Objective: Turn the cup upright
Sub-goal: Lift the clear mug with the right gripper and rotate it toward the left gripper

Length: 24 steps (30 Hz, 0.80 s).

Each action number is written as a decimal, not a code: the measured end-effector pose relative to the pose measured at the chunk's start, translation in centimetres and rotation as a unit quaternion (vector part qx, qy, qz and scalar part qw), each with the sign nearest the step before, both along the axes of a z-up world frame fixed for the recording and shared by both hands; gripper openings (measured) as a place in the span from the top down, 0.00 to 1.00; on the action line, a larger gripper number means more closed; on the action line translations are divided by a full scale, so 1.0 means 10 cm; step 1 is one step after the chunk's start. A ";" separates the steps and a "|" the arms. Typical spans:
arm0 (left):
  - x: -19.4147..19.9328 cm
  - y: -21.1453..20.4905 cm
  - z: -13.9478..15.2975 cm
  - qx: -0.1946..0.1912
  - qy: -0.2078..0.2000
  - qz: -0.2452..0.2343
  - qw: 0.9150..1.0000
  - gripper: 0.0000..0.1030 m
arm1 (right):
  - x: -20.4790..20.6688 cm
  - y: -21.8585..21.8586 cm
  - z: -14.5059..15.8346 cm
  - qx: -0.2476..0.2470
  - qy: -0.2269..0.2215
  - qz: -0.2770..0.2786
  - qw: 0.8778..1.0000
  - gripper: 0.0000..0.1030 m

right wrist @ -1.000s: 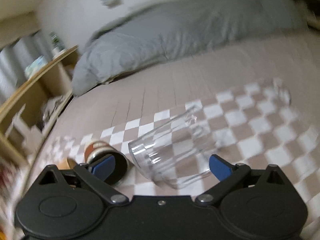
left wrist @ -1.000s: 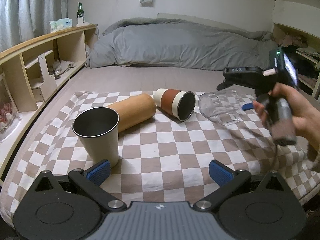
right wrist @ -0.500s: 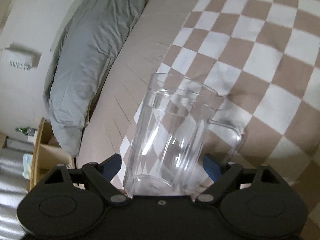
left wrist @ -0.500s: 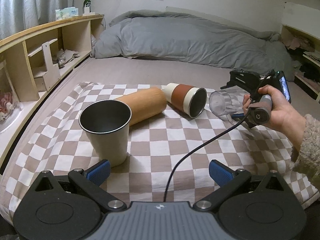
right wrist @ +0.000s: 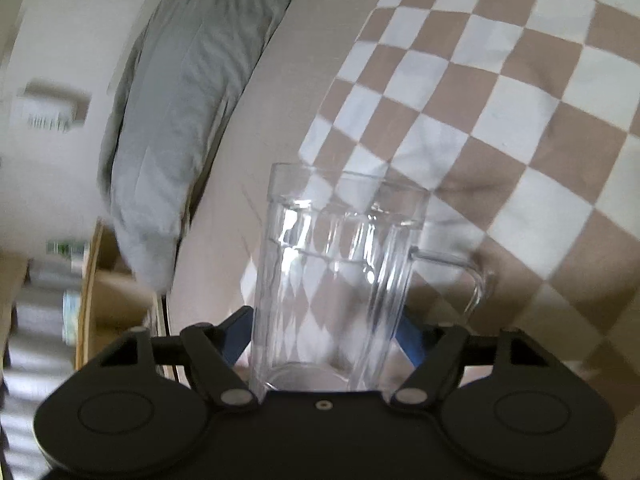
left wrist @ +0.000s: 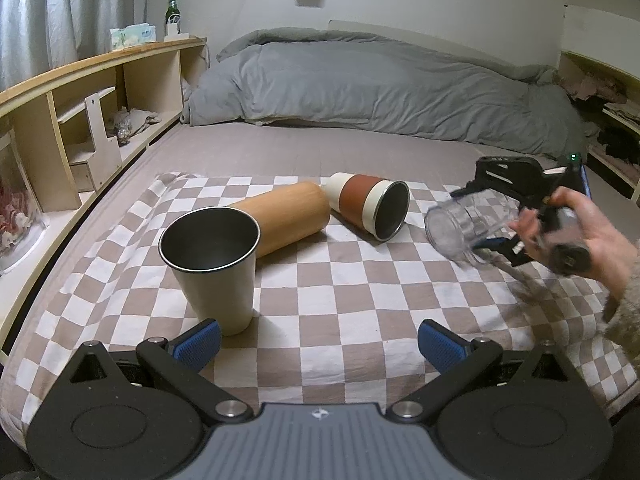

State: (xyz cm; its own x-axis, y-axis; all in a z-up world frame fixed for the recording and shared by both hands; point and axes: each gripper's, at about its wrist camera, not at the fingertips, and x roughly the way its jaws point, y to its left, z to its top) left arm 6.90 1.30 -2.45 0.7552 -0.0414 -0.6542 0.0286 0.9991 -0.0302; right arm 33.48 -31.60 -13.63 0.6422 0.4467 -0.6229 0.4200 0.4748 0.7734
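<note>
A clear glass mug (right wrist: 332,276) with a handle sits between the blue pads of my right gripper (right wrist: 324,340), which is shut on its base. In the left wrist view the mug (left wrist: 468,224) is held on its side just above the checkered cloth (left wrist: 360,304), mouth facing left, with my right gripper (left wrist: 496,220) and hand at the far right. A brown-and-cream tumbler (left wrist: 368,206) and a wooden cylinder cup (left wrist: 288,216) lie on their sides. A steel cup (left wrist: 212,268) stands upright. My left gripper (left wrist: 316,344) is open and empty at the cloth's near edge.
The cloth lies on a bed with a grey duvet (left wrist: 380,84) at the back. A wooden shelf unit (left wrist: 80,120) runs along the left side. More shelves (left wrist: 608,100) stand at the right.
My right gripper has closed on the clear mug and lifted and turned it. The left gripper has drifted slightly; the other cups have not moved.
</note>
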 end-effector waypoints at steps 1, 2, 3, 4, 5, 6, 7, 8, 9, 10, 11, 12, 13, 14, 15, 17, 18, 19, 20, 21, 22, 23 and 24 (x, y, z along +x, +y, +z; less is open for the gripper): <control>-0.01 -0.01 0.00 0.001 -0.001 -0.001 1.000 0.00 | -0.03 -0.03 0.02 -0.005 0.002 0.019 1.000 0.26; -0.01 -0.03 0.00 0.002 -0.002 -0.001 1.000 0.00 | -0.06 -0.05 0.04 -0.010 0.004 0.033 0.999 0.26; -0.01 -0.04 0.01 0.003 -0.003 -0.002 1.000 0.00 | -0.10 -0.06 0.06 -0.016 0.005 0.046 0.999 0.26; -0.01 -0.06 0.01 0.004 -0.004 -0.003 1.000 0.00 | -0.14 -0.08 0.07 -0.020 0.007 0.057 0.998 0.26; -0.01 -0.08 0.01 0.005 -0.005 -0.005 1.000 0.00 | -0.19 -0.09 0.07 -0.020 0.009 0.067 0.998 0.26; -0.01 -0.10 0.01 0.007 -0.006 -0.006 1.000 0.00 | -0.24 -0.11 0.07 -0.017 0.012 0.075 0.997 0.26; -0.02 -0.12 0.01 0.008 -0.007 -0.008 1.000 0.00 | -0.32 -0.13 0.06 -0.013 0.018 0.086 0.996 0.26; -0.01 -0.14 0.01 0.010 -0.008 -0.009 1.000 0.00 | -0.38 -0.14 0.05 -0.010 0.023 0.095 0.995 0.26; -0.01 -0.17 0.00 0.012 -0.008 -0.011 1.000 0.00 | -0.43 -0.16 0.04 -0.007 0.029 0.105 0.994 0.26; -0.01 -0.20 0.00 0.013 -0.008 -0.012 1.000 0.00 | -0.50 -0.19 0.02 -0.001 0.032 0.113 0.993 0.26; 0.00 -0.22 0.00 0.014 -0.008 -0.014 1.000 0.00 | -0.57 -0.21 0.00 0.004 0.037 0.122 0.992 0.26; 0.01 -0.25 -0.01 0.014 -0.008 -0.016 1.000 0.00 | -0.63 -0.23 0.00 0.006 0.044 0.132 0.990 0.26; 0.02 -0.28 -0.01 0.014 -0.007 -0.019 1.000 0.00 | -0.68 -0.23 0.00 0.007 0.051 0.140 0.989 0.26; 0.03 -0.31 -0.01 0.014 -0.006 -0.024 1.000 0.00 | -0.72 -0.24 0.00 0.008 0.058 0.146 0.988 0.26; 0.04 -0.35 -0.02 0.012 -0.006 -0.029 0.999 0.00 | -0.76 -0.25 0.00 0.009 0.062 0.151 0.987 0.26; 0.07 -0.42 -0.03 0.010 -0.004 -0.042 0.999 0.00 | -0.78 -0.27 0.02 0.004 0.060 0.160 0.985 0.26; 0.08 -0.47 -0.04 0.008 -0.002 -0.049 0.999 0.00 | -0.78 -0.28 0.03 0.000 0.057 0.162 0.985 0.26; 0.11 -0.52 -0.05 0.006 0.000 -0.057 0.998 0.00 | -0.78 -0.29 0.03 -0.003 0.056 0.162 0.985 0.25; 0.13 -0.56 -0.06 0.002 0.003 -0.066 0.998 0.00 | -0.79 -0.29 0.03 -0.006 0.054 0.161 0.986 0.25; 0.16 -0.61 -0.07 -0.002 0.007 -0.075 0.997 0.00 | -0.79 -0.29 0.04 -0.008 0.052 0.162 0.985 0.24; 0.19 -0.66 -0.08 -0.006 0.010 -0.085 0.996 0.00 | -0.78 -0.28 0.06 -0.009 0.050 0.167 0.985 0.23; 0.22 -0.71 -0.10 -0.007 0.013 -0.093 0.996 0.00 | -0.79 -0.29 0.07 -0.010 0.046 0.169 0.985 0.20; 0.25 -0.77 -0.10 -0.008 0.015 -0.102 0.995 0.00 | -0.82 -0.31 0.08 -0.010 0.042 0.170 0.984 0.16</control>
